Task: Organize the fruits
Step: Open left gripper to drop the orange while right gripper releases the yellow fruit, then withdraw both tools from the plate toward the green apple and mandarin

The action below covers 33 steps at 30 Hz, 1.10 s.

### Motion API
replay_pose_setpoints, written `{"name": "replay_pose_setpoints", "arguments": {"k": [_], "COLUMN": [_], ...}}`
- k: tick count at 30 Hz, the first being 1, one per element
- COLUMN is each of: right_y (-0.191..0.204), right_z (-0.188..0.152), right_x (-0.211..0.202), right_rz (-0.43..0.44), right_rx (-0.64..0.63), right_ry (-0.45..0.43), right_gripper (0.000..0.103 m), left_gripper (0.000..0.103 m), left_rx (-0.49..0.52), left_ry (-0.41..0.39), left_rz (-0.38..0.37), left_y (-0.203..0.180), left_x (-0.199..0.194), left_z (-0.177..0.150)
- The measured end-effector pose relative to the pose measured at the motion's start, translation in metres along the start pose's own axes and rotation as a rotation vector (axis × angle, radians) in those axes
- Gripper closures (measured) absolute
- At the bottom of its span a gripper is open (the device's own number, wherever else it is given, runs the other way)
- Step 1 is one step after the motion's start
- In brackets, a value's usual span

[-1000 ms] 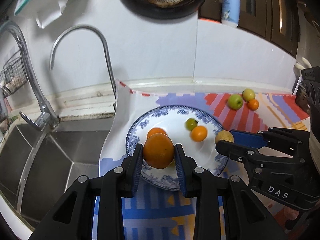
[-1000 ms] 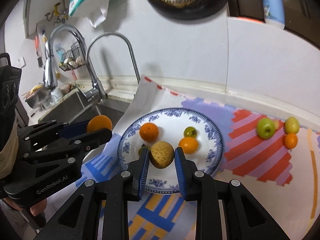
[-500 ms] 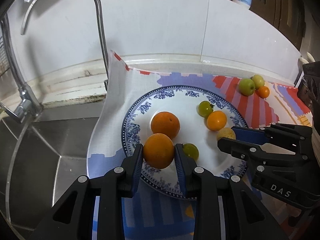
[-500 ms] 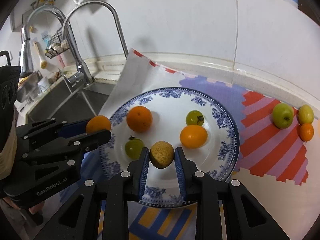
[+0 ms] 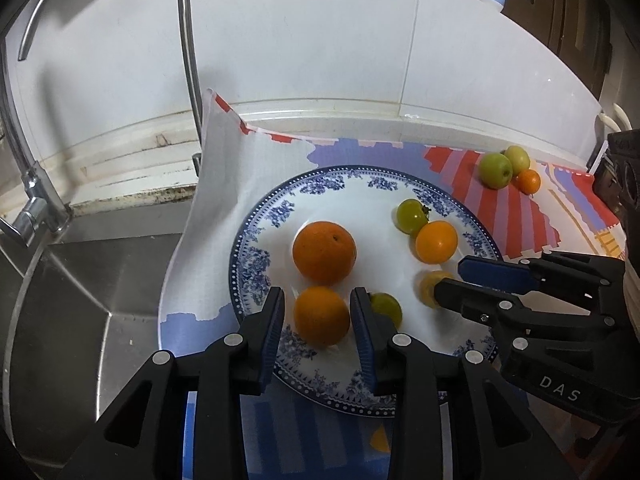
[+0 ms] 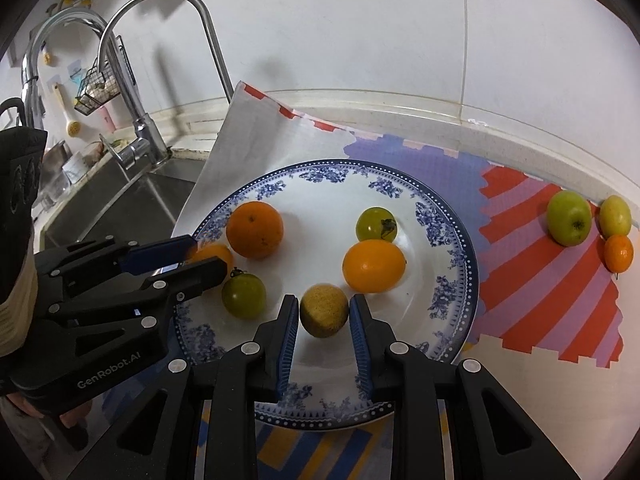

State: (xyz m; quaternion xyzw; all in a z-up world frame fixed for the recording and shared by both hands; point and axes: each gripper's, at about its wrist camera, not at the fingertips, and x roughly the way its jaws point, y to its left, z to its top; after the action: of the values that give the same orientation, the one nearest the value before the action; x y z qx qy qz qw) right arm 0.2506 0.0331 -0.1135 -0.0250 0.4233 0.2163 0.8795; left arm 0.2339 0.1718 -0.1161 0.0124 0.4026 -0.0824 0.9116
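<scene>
While three fruits wait on the cloth (image 6: 532, 280), most of the sorting looks done to me. My left gripper (image 5: 318, 316) has its jaws parted a little wider than the small orange (image 5: 321, 315), which sits on the plate (image 5: 256, 276) near seven o'clock; I see slim gaps on both sides, so I judge it released. My right gripper (image 6: 324, 314) stands the same way around the speckled yellow fruit (image 6: 324, 310) at about six o'clock, pads just off its skin.

Also on the plate: a big orange (image 6: 254, 229) at ten o'clock, a green tomato (image 6: 376, 224) at one, a yellow-orange fruit (image 6: 373, 266) just below it toward three, and another green tomato (image 6: 243, 294) near eight.

Left over, well off to the plate's three o'clock side, are a green apple (image 6: 569, 218), a yellow-green fruit (image 6: 615, 216) and a tiny orange (image 6: 618, 253), clustered together.
</scene>
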Motion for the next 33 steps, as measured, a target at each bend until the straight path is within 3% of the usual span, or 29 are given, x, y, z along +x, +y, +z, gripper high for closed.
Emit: {"name": "replay_pose_setpoints", "arguments": {"k": [14, 19, 33], "right_y": [-0.001, -0.004, -0.038], "right_z": [-0.006, -0.011, -0.027], "right_x": [-0.042, -0.072, -0.139], "right_rz": [-0.012, -0.031, -0.111], "right_rx": [0.007, 0.012, 0.054], "right_ry": [-0.071, -0.124, -0.228], "right_gripper": [0.075, 0.068, 0.052], "left_gripper": [0.054, 0.043, 0.027], "left_rx": [0.013, 0.012, 0.01], "left_ry": [-0.106, -0.148, -0.258], "left_rz": [0.039, 0.039, 0.097], "left_y": [-0.02, -0.035, -0.086], "left_x": [-0.053, -0.074, -0.116], "left_z": [0.002, 0.003, 0.012]}}
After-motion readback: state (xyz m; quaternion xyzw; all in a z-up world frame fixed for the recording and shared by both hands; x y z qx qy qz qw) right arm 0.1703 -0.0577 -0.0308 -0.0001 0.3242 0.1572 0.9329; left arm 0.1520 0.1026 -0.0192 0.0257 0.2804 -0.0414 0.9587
